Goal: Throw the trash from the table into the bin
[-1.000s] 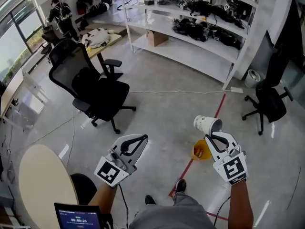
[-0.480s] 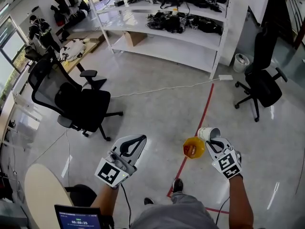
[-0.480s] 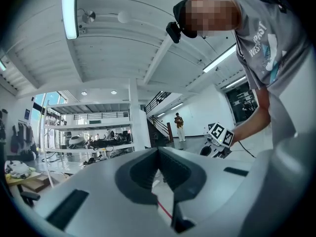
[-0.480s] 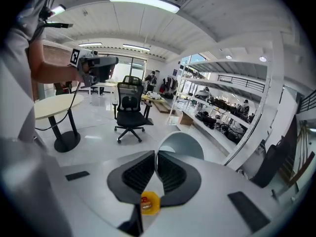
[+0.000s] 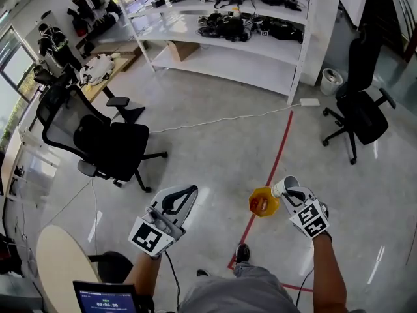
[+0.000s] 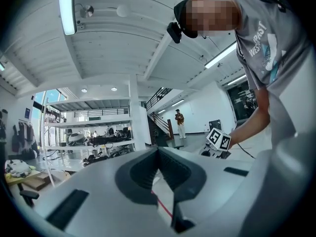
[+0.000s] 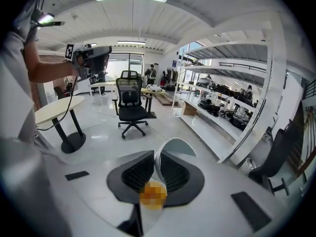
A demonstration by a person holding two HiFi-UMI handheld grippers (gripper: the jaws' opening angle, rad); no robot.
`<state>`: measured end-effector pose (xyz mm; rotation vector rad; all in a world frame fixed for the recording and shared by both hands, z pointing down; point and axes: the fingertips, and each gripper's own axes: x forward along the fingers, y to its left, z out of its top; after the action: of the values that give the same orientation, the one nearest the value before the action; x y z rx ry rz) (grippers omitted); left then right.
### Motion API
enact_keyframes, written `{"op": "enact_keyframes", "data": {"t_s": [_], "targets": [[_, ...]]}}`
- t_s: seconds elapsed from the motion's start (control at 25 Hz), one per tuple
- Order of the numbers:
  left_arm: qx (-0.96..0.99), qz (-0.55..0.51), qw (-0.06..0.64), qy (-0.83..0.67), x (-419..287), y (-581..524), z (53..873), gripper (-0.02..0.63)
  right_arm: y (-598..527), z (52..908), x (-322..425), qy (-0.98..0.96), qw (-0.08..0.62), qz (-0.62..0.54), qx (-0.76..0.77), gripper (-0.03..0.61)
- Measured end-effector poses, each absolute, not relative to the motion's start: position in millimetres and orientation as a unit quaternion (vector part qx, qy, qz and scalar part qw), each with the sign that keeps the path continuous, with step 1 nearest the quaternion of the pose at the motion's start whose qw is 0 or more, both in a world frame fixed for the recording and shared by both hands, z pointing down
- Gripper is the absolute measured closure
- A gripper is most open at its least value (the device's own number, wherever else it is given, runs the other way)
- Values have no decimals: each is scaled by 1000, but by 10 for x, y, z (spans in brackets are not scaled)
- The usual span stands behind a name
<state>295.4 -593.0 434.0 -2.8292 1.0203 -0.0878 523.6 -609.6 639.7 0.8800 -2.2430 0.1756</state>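
The right gripper [image 5: 288, 191], clamped on the white cup [image 5: 278, 188], has dropped to the yellow bin's [image 5: 262, 203] two o'clock edge, seemingly ready to release, while the left gripper [image 5: 187, 194] hangs empty, jaws together.

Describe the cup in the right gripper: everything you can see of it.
The cup is white and thin-walled, paper by the look. The right gripper is shut on its wall near the rim, one jaw inside and one outside, so the cup sticks out past the jaw tips, tilted. Nothing else touches it. In the head view it hangs in the air just beside the yellow bin that stands on the floor.
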Motion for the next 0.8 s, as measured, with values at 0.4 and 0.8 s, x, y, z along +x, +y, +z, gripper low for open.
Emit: {"op": "enact_keyframes", "data": {"t_s": [0.4, 0.8], "targets": [[-937, -35, 62, 341, 2971, -5952, 4367, 571, -6207, 6437, 5302, -868, 355, 80, 339, 476], [-935, -38, 63, 347, 2931, -5912, 4396, 571, -6228, 6331, 5271, -873, 344, 66, 339, 476]]}}
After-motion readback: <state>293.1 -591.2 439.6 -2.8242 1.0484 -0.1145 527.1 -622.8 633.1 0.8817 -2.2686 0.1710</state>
